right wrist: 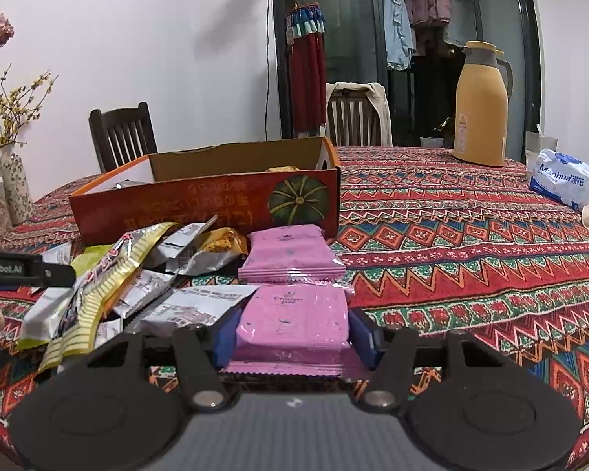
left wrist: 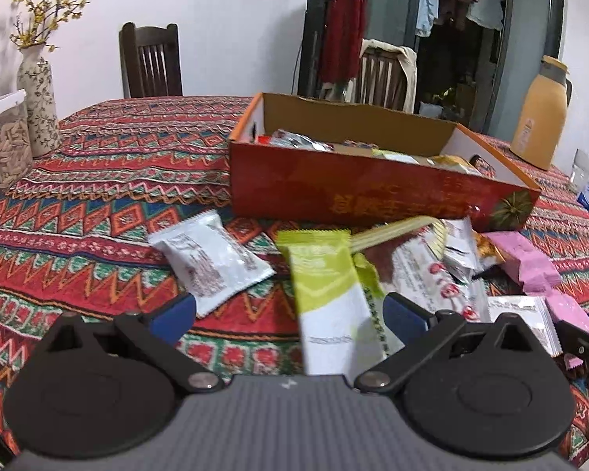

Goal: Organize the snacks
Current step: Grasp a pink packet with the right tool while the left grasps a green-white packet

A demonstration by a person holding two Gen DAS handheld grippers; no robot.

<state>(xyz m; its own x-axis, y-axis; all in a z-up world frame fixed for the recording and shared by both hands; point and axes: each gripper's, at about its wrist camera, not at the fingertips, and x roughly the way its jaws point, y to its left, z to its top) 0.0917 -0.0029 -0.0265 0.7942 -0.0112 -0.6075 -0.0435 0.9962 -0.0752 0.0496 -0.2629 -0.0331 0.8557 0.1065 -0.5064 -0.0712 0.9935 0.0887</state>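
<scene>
My right gripper (right wrist: pixel 294 329) is shut on a pink snack packet (right wrist: pixel 294 314) low over the patterned tablecloth (right wrist: pixel 471 259), its blue pads pressing both sides. A second pink packet (right wrist: pixel 290 253) lies just beyond it, in front of the orange-red cardboard box (right wrist: pixel 200 208) with a pumpkin picture. My left gripper (left wrist: pixel 292 306) stands wide open. A green and white packet (left wrist: pixel 330 298) lies between its fingers, close to the right pad and far from the left one. The box (left wrist: pixel 373 196) holds several snacks. A white packet (left wrist: pixel 212 263) lies alone to the left.
A heap of mixed packets (right wrist: pixel 137 274) sits left of the pink ones. A yellow thermos (right wrist: pixel 481 110) and a tissue pack (right wrist: pixel 563 180) stand at the back right. A vase (left wrist: pixel 39 94) and a seed jar (left wrist: pixel 2 149) are at the left edge. Chairs stand behind the table.
</scene>
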